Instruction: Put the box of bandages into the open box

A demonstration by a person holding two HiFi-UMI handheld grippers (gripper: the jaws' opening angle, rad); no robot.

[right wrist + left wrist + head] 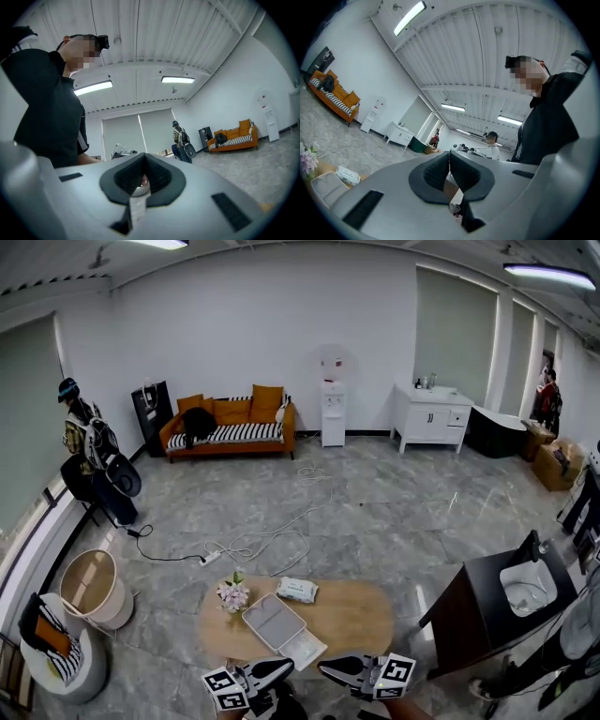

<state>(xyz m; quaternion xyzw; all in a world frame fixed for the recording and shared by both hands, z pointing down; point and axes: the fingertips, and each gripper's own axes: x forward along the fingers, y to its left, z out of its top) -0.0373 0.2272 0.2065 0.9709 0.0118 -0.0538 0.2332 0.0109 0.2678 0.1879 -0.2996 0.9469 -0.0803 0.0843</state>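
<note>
Head view: the box of bandages point(297, 590) lies flat on the far side of the wooden table point(361, 615), its long side running roughly across the picture with a slight tilt; the open box point(274, 622) sits just on the near side of it, close beside it but, as far as I can tell, not touching, with a small bunch of flowers point(232, 594) to the left. The left gripper point(281, 668) and right gripper point(330, 670) hang at the near edge of the table with their tips turned in towards each other, not towards the boxes. The bandages lie up the frame from the gap between the two tips, a little to the left gripper's side; I judge that one marginally nearer, though its straight path runs over the open box.

Left gripper view: the dark pads meet along their whole length with nothing between them, so this tool is closed and empty. The table shows low at the far left, with the box of bandages point(347, 174) beyond the open box point(326, 188); to reach it, the gripper would have to swing well round that way.

Right gripper view: the jaws are drawn together at the tip and grip nothing; only something pale shows through the slit behind them. Neither box appears here, so this gripper faces away from the work.
</note>
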